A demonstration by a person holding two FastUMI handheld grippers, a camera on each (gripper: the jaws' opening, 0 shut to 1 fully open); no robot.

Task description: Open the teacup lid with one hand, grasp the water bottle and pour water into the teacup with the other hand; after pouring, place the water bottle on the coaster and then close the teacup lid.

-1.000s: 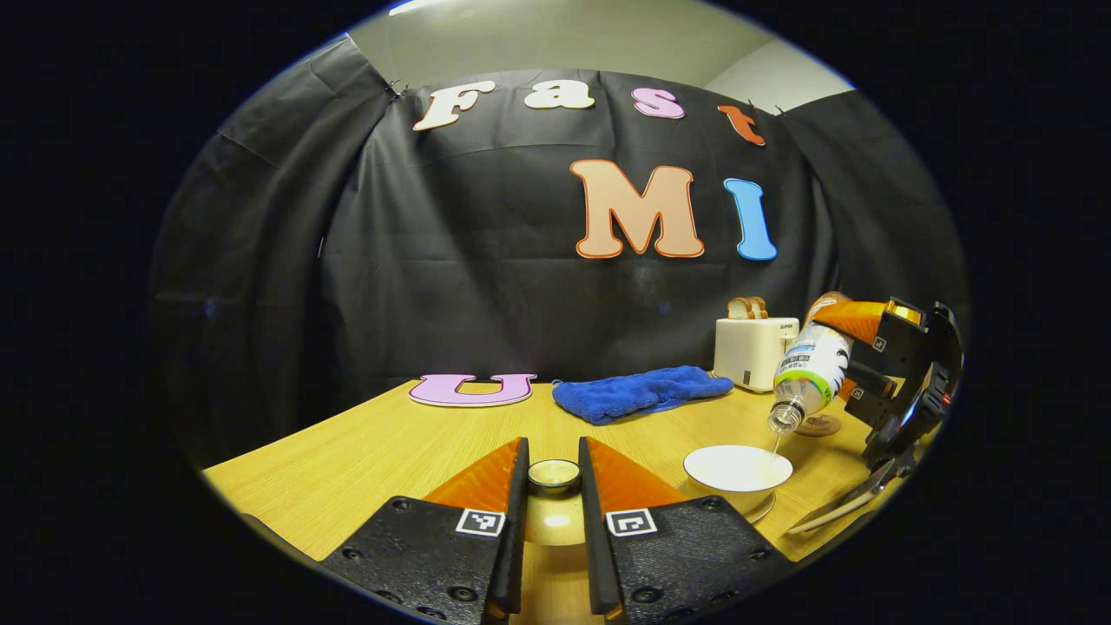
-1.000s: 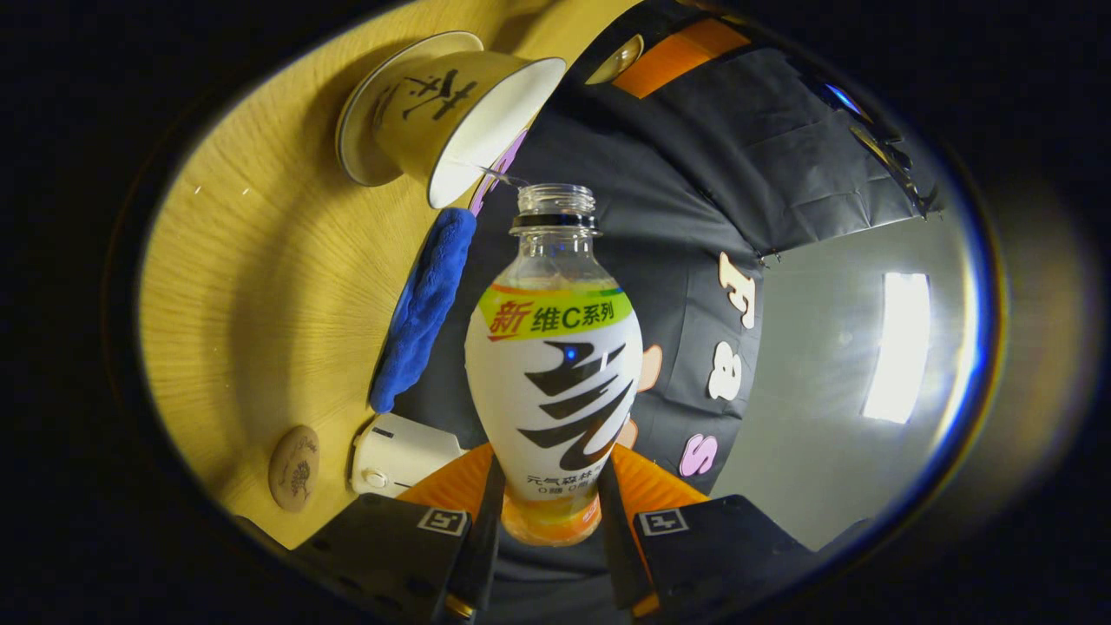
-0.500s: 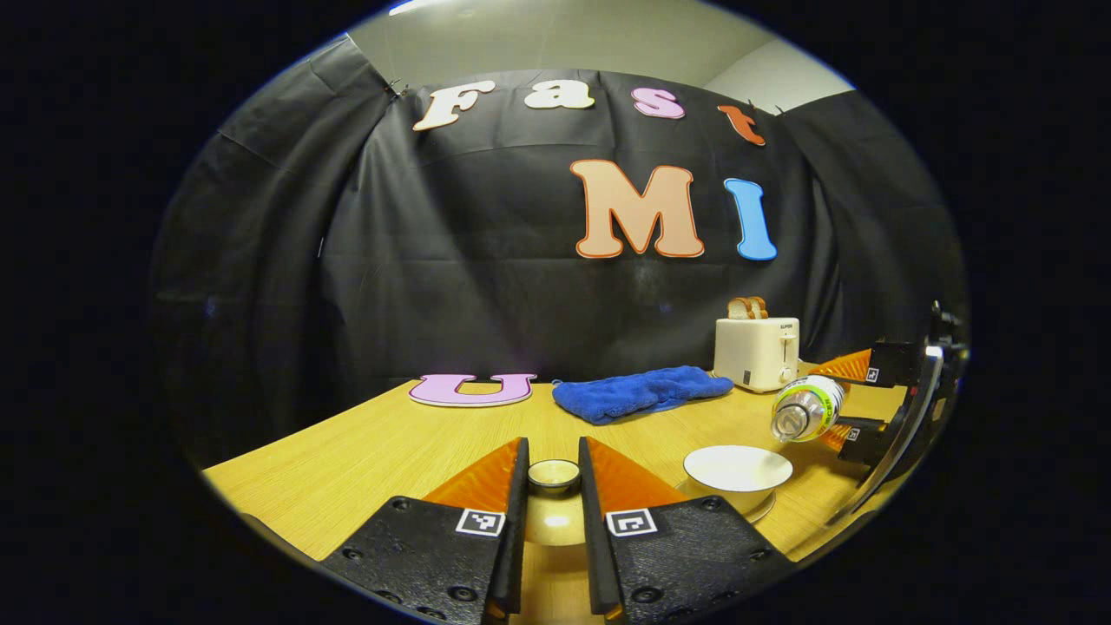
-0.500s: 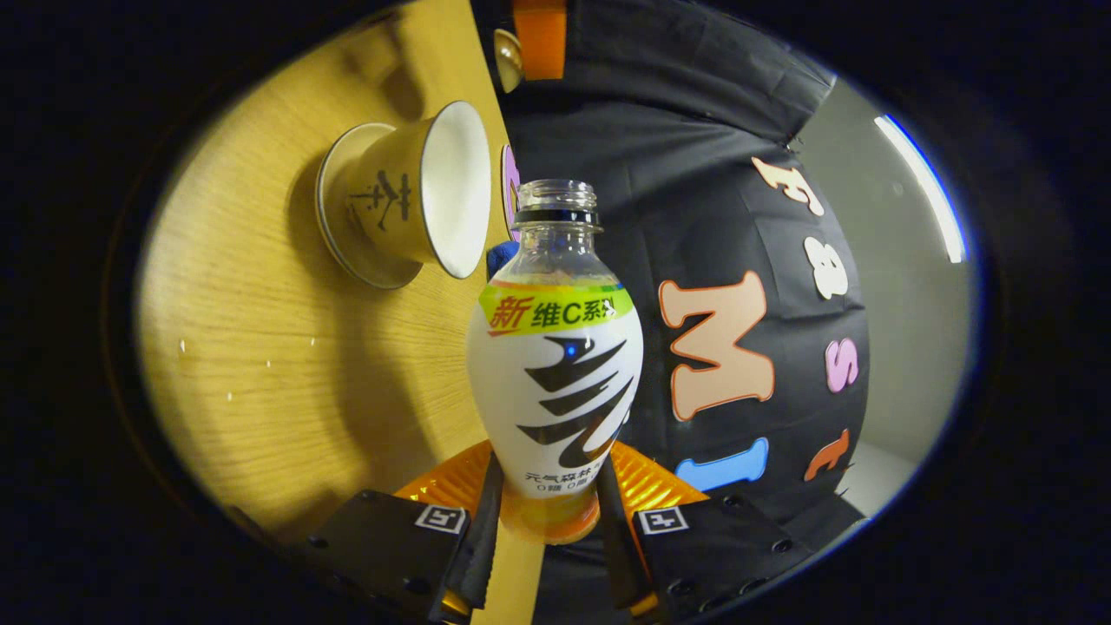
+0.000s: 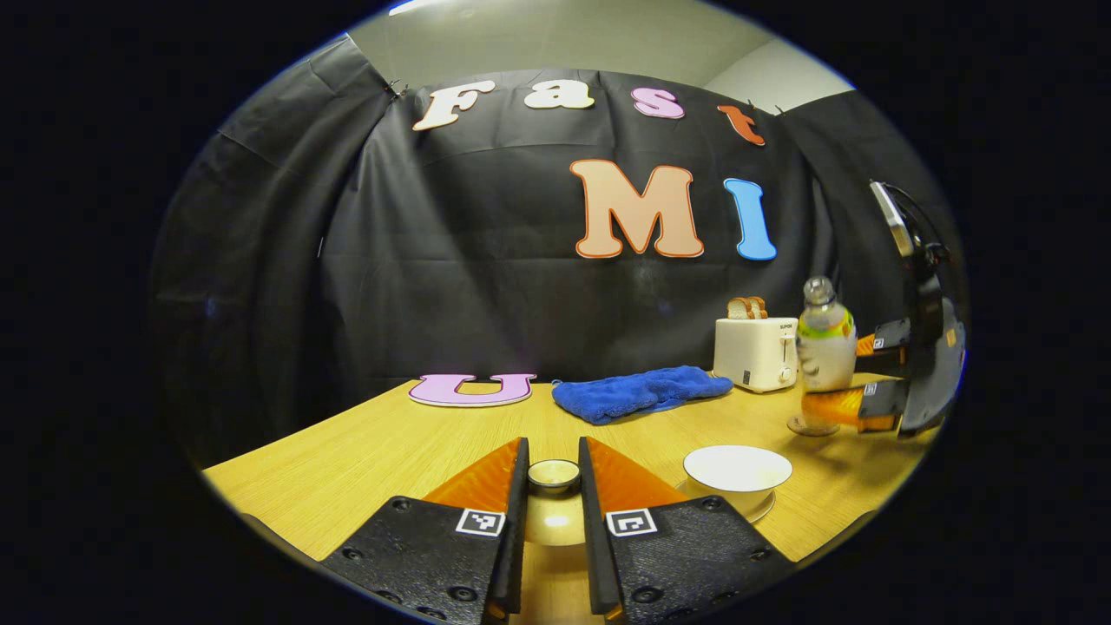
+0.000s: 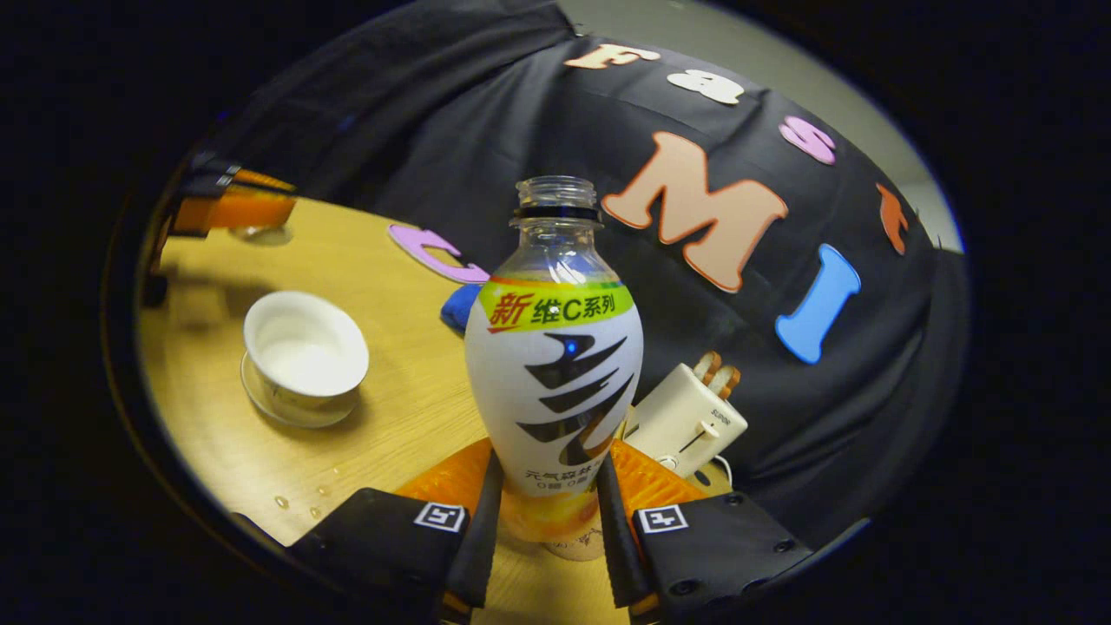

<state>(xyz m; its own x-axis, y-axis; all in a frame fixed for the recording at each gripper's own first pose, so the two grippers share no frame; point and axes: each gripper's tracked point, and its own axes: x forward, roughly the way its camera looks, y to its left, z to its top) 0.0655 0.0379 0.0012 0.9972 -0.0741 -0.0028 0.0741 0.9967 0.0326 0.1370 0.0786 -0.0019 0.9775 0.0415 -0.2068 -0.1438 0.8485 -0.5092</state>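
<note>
R gripper (image 6: 545, 521) clamped on water bottle (image 6: 554, 365), upright just above coaster (image 5: 811, 426), open teacup (image 6: 304, 356) off to its left; L gripper (image 5: 553, 486) pinching teacup lid (image 5: 554, 474).

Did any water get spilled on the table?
Yes. A few small water drops lie on the wooden table, near the white teacup and the right gripper's fingers. Otherwise nothing looks odd.

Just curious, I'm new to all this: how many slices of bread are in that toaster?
2, standing side by side in the top slots of the white toaster at the back of the table, right of the blue towel: slices of bread.
</note>
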